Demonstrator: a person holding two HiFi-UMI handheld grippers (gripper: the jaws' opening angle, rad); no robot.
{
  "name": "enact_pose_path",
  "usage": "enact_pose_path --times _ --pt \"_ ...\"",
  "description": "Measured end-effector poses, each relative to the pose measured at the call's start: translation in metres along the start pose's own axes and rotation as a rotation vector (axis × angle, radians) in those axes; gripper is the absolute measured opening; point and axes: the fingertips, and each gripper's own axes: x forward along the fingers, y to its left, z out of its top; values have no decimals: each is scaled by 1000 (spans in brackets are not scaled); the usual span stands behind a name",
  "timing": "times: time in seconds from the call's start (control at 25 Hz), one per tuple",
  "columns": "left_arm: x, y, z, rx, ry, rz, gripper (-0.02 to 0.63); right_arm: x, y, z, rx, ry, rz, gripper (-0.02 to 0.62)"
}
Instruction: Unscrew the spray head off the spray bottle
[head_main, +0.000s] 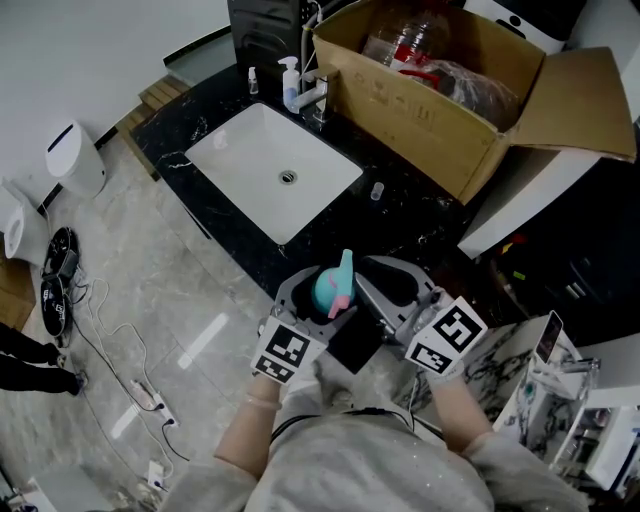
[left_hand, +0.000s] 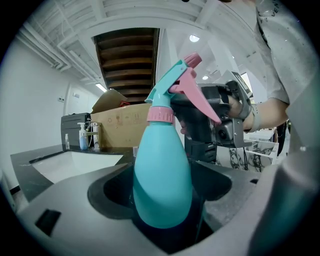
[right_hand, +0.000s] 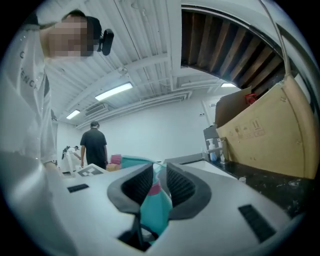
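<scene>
A teal spray bottle (head_main: 330, 288) with a pink collar is held in the air over the counter's near edge. In the left gripper view its teal body (left_hand: 162, 175) fills the space between the jaws, and my left gripper (left_hand: 162, 200) is shut on it. The teal spray head with its pink trigger (left_hand: 186, 82) points up and to the right. My right gripper (right_hand: 159, 187) comes from the right with its ribbed pads closed narrowly on the pink collar (right_hand: 154, 189) at the neck. In the head view the left gripper (head_main: 308, 295) and right gripper (head_main: 372, 292) meet around the bottle.
A white sink (head_main: 240, 150) is set into the black counter (head_main: 400, 215). A soap dispenser (head_main: 290, 85) stands by the tap, and a small clear cup (head_main: 376, 190) sits near an open cardboard box (head_main: 450, 90). Cables (head_main: 110, 350) lie on the floor. A person in black (right_hand: 93, 145) stands far off.
</scene>
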Motion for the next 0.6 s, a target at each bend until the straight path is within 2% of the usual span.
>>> enact_pose_path --times 0.12,0.24,0.28,0.44,0.6 --pt "0 1 0 -2 0 0 364 -11 20 -6 29 2 140 118" --pt "0 1 0 -4 0 1 364 -16 37 -11 36 17 198 247" --pt "-1 1 0 -5 0 2 364 -15 40 -10 44 12 185 282" --pt "-1 1 -1 -7 1 7 364 -4 43 -10 33 0 78 290" --pt "-1 1 -1 -8 4 7 364 -12 32 -15 25 9 7 242"
